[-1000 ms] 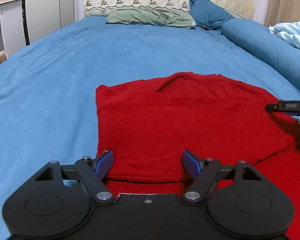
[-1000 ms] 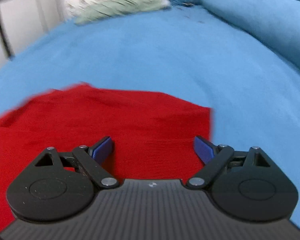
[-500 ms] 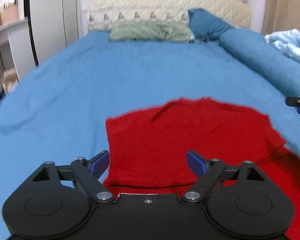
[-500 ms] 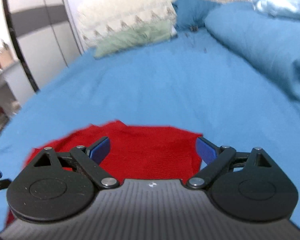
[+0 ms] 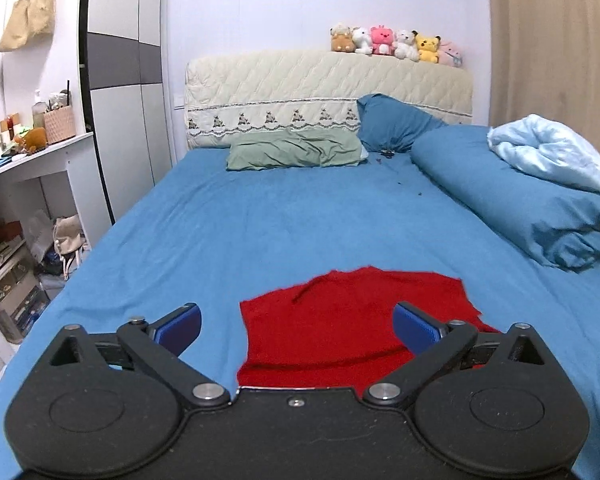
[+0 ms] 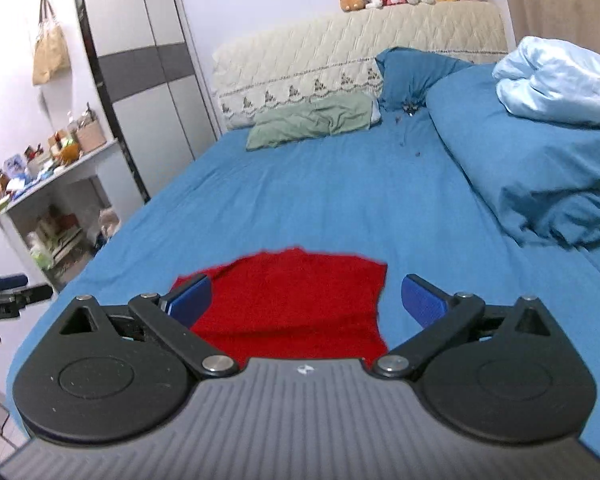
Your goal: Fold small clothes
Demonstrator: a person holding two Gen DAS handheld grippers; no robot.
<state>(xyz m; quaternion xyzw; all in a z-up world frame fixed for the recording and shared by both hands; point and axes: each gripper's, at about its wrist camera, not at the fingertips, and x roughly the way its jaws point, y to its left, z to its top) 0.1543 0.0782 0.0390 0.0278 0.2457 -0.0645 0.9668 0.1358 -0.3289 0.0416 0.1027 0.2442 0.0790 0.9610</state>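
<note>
Nearest the lens in the left wrist view, the left hand-held gripper [image 5: 296,326] hangs with its blue-padded fingers spread wide and nothing between them, raised clear of the bed. The right hand-held gripper [image 6: 306,300] is the same in its own view: jaws wide, empty, lifted off the fabric.

Just beyond both sits the red knitted garment [image 5: 352,320], lying flat on the blue fitted bedsheet [image 5: 280,232] at the near end of the bed, toward 6 o'clock in each view. From the right wrist view it reads as a compact, roughly rectangular block [image 6: 296,296] with straight side edges. A horizontal seam-like line crosses it low in the left view, and a layer appears to sit on top of another, so it looks already folded at least once. At 3 o'clock of the block in the left view, a ragged bit of red sticks out past the neat edge; whether that is a sleeve or a lower layer I cannot tell.

My judgement: the folding of this piece is largely done, or paused between folds. What may remain is one more fold or tidying that stray edge.

Farther on, the sheet is bare up to a sage-green pillow [image 5: 296,152] at 12 o'clock, with a rolled blue duvet [image 5: 512,196] at 2 o'clock and a cream quilted headboard [image 5: 324,92] behind.
</note>
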